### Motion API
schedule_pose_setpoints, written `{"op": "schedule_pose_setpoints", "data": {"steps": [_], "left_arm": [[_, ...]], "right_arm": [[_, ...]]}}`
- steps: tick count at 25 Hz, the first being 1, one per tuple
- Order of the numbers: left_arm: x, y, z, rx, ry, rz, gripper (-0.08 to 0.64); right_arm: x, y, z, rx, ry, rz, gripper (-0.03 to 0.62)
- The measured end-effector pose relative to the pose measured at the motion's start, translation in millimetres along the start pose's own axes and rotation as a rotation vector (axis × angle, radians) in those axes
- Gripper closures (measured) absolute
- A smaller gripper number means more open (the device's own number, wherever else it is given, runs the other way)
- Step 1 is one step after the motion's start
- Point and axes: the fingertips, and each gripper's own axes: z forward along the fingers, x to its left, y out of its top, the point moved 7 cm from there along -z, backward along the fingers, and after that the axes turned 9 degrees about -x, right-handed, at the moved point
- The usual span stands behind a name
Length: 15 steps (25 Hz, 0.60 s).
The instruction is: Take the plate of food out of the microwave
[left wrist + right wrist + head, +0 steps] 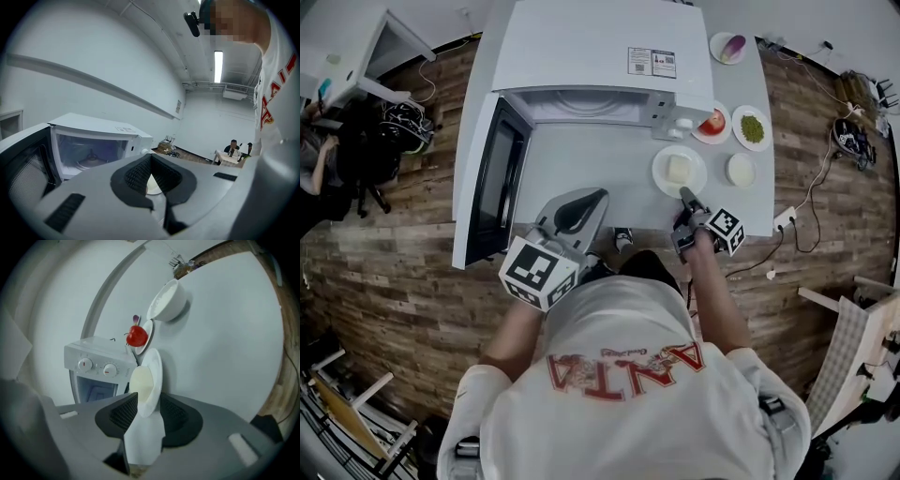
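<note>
White plate of food on counter; right tongs released around its rim, left tongs clenched empty.

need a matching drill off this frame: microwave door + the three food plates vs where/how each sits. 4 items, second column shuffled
Things:
A. microwave door
B. pale-food plate
C. red-food plate
D. green-food plate

Place or state:
1. just behind the white bowl, seen from the head view
2. rim between the jaws of the right gripper
3. swung open
4. beside the knobs of the microwave

Pairs: A-3, B-2, C-4, D-1
</note>
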Motion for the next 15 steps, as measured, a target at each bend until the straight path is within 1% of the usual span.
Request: {"op": "schedule_pose_setpoints", "data": {"steps": [4,6,12,15], "left_arm": [[1.5,-0.7,-0.1,-0.003,0.002,-0.010,0.551],[1.6,-0.3,0.4,-0.007,0.002,-0.017,0.551],[1.3,-1.7,0.3,-0.007,0.009,-0.018,0.551],[-1.0,-1.2,1.0,-0.009,0.008,-0.015,0.551]], "right_arm": [[1.3,-1.8,4.0,0.097,-0.050,-0.140,0.418],[3.0,-2.7,5.0,0.144,-0.070,-0.235,0.392],[10.8,-11.5,5.6,0.291,-0.165,-0.648,0.381],[11.8,-14.8,3.7,0.339,-0.208,-0.794,0.379]]}}
